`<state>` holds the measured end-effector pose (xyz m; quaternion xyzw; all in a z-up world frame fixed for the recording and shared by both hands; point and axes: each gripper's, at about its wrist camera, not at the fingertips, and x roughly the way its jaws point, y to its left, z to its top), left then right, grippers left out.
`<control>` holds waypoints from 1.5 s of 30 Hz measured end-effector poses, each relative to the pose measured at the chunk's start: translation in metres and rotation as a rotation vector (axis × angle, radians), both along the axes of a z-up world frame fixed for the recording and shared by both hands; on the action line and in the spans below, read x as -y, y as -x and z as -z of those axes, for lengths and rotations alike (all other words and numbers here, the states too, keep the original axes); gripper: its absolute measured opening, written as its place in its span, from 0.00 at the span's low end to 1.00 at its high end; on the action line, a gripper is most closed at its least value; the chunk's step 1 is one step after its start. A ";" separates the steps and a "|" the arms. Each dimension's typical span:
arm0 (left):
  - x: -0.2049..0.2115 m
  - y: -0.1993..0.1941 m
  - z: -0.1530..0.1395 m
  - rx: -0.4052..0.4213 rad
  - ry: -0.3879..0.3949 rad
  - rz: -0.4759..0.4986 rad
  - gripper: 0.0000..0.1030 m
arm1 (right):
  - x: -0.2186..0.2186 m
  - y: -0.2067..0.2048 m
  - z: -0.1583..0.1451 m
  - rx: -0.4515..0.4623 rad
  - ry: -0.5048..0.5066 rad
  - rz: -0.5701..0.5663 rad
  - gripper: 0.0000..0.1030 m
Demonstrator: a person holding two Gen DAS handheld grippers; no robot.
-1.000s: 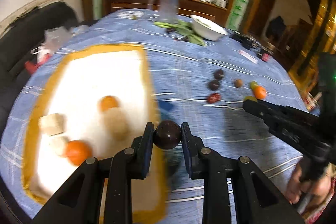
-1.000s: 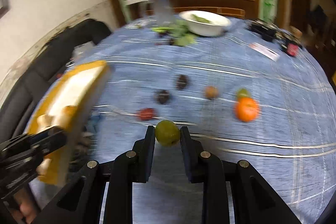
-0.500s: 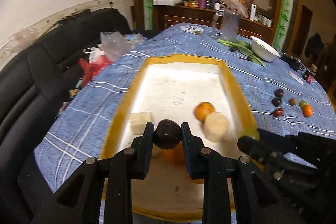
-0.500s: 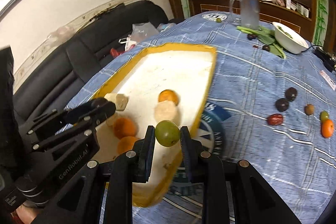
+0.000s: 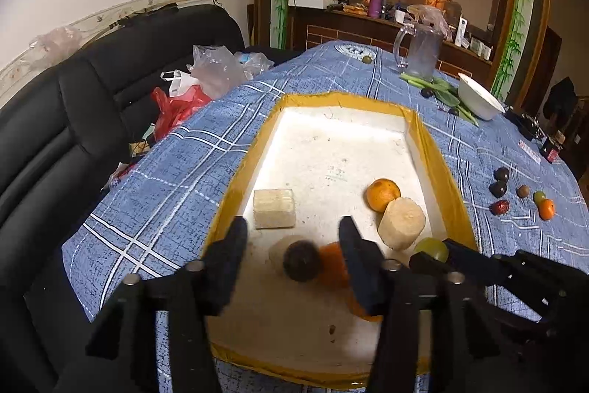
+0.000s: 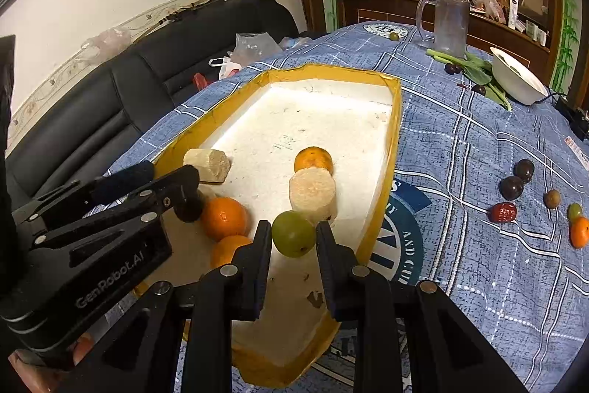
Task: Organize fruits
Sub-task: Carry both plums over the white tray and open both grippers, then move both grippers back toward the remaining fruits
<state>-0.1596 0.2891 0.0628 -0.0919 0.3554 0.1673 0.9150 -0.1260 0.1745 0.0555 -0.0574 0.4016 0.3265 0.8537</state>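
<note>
Left wrist view looked down on a white foam tray (image 5: 447,172) with a yellow rim, set on a blue checked tablecloth (image 5: 176,172). The left gripper (image 5: 292,238) hung over the tray's near end with its fingers spread wide, and a dark round fruit (image 5: 301,260), blurred, sat between them without touching either one; whether it rested on the tray floor could not be told. Just beside it lay an orange (image 5: 333,264), and farther in sat another orange (image 5: 383,194) touching a pale cylinder-shaped block (image 5: 401,223), with a pale square block (image 5: 274,208) to the left. Right wrist view showed the right gripper (image 6: 293,238) holding a green fruit (image 6: 293,234) pinched between its fingers above the tray's near right part. White lettering on the left gripper's black body read "GenRobot.AI". A round blue emblem (image 6: 401,227) printed on the cloth beside the tray showed partial white letters, including "AND". Well apart, on the cloth to the right, lay several small fruits (image 6: 511,188), dark, red, brown, green and orange. A white bowl (image 6: 519,80) and a clear jug (image 6: 451,24) stood at the table's far side.
</note>
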 end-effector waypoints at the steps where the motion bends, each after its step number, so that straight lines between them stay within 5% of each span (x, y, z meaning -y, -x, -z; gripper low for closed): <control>1: 0.000 0.000 -0.001 0.003 -0.002 -0.002 0.55 | 0.000 0.000 0.000 0.000 -0.001 -0.001 0.27; 3: 0.001 0.001 -0.002 0.003 -0.002 -0.002 0.57 | 0.000 0.001 -0.001 0.002 -0.003 -0.002 0.29; 6: 0.002 0.001 -0.003 -0.002 0.001 -0.002 0.60 | 0.001 0.003 -0.003 0.009 -0.019 -0.004 0.47; 26: 0.020 0.002 -0.012 0.010 -0.010 0.028 0.69 | 0.018 0.014 -0.014 0.028 -0.043 0.006 0.49; 45: 0.087 -0.006 -0.016 -0.013 -0.083 0.149 0.74 | 0.088 0.013 -0.012 0.046 -0.043 0.119 0.57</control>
